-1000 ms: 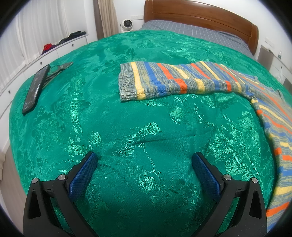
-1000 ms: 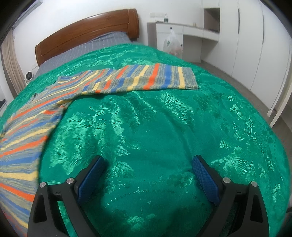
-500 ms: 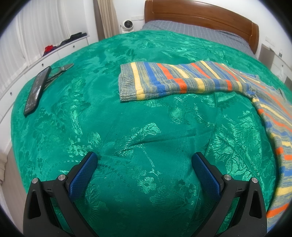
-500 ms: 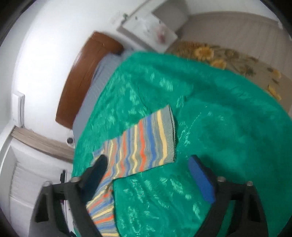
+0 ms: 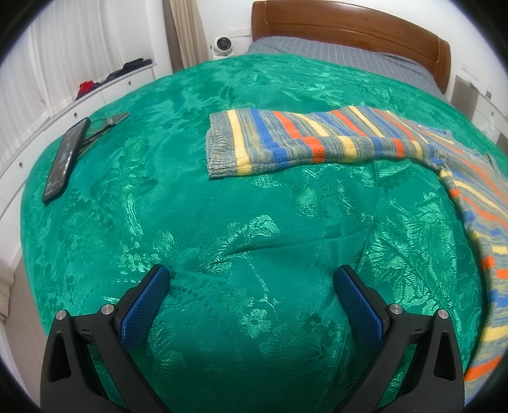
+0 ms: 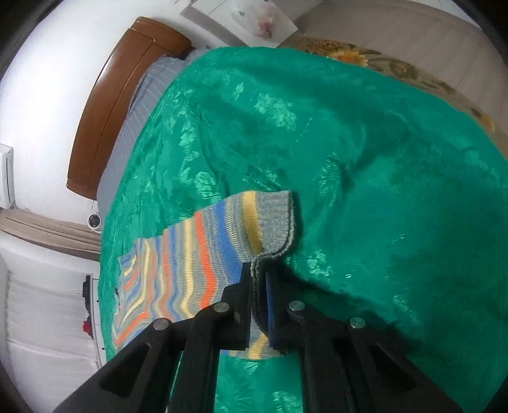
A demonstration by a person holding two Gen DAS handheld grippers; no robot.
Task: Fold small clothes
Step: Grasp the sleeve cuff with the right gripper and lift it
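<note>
Striped knit sweater (image 5: pixel 317 139) lies on green brocade bedspread (image 5: pixel 254 222). Right gripper (image 6: pixel 258 286) jaws clamped narrow on the grey ribbed cuff of one sleeve (image 6: pixel 270 222), cuff edge pinched between the pads, sleeve running off left of the jaws. Left gripper (image 5: pixel 250 295) jaws wide, nothing between them, only bedspread below; other sleeve lies flat well ahead of the jaws, sweater body trails past their right. Phone (image 5: pixel 65 159) and scissors (image 5: pixel 108 122) far ahead-left of left jaws. Wooden headboard (image 5: pixel 349 25) beyond.
</note>
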